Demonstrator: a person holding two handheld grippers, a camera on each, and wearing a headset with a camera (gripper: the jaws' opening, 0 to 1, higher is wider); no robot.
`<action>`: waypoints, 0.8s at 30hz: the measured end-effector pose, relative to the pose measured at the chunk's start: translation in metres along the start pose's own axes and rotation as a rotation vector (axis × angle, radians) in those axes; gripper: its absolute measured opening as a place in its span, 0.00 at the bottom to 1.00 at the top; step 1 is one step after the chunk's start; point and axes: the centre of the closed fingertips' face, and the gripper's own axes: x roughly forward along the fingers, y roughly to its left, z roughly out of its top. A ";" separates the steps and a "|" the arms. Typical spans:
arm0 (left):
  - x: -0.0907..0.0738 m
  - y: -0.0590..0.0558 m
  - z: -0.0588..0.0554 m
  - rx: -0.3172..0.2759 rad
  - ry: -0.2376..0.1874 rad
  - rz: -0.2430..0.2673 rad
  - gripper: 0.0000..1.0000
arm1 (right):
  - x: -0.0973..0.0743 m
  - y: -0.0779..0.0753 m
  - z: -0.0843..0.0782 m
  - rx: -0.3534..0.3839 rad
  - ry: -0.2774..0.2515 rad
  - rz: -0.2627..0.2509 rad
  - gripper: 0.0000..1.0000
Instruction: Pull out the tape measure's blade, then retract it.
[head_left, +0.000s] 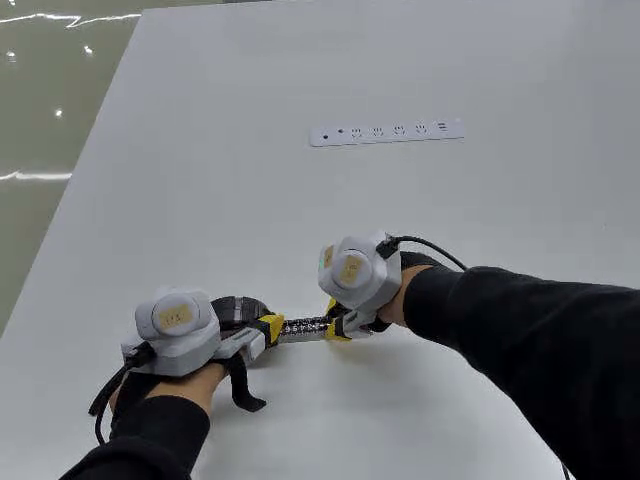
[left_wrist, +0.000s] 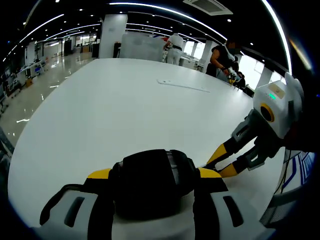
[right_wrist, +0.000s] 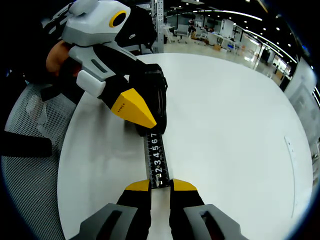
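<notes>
Left gripper (left_wrist: 155, 175) is clamped around the black tape measure (left_wrist: 152, 182), a jaw on either side of the case, at the near left of the white worktop (head_left: 300, 200). Right gripper (right_wrist: 160, 186) is pinched narrow on the end of the blade (right_wrist: 156, 160) — a short stretch is out of the case, numbers facing up. The two grippers sit near each other, jaws pointing toward one another. A power strip (head_left: 386, 131) lies well apart on the far side.

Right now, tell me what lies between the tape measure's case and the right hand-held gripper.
A short stretch of numbered blade runs from the case to the right hand-held gripper, seen in the right gripper view.
</notes>
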 end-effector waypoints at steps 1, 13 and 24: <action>0.000 0.000 0.000 0.001 0.001 0.000 0.59 | 0.000 0.000 0.000 0.001 -0.001 0.000 0.09; 0.000 -0.001 0.000 0.004 0.000 -0.001 0.59 | 0.002 0.001 0.004 0.007 -0.013 -0.002 0.09; 0.000 0.000 0.000 0.003 0.003 -0.002 0.59 | 0.003 0.002 0.008 0.011 -0.026 -0.008 0.09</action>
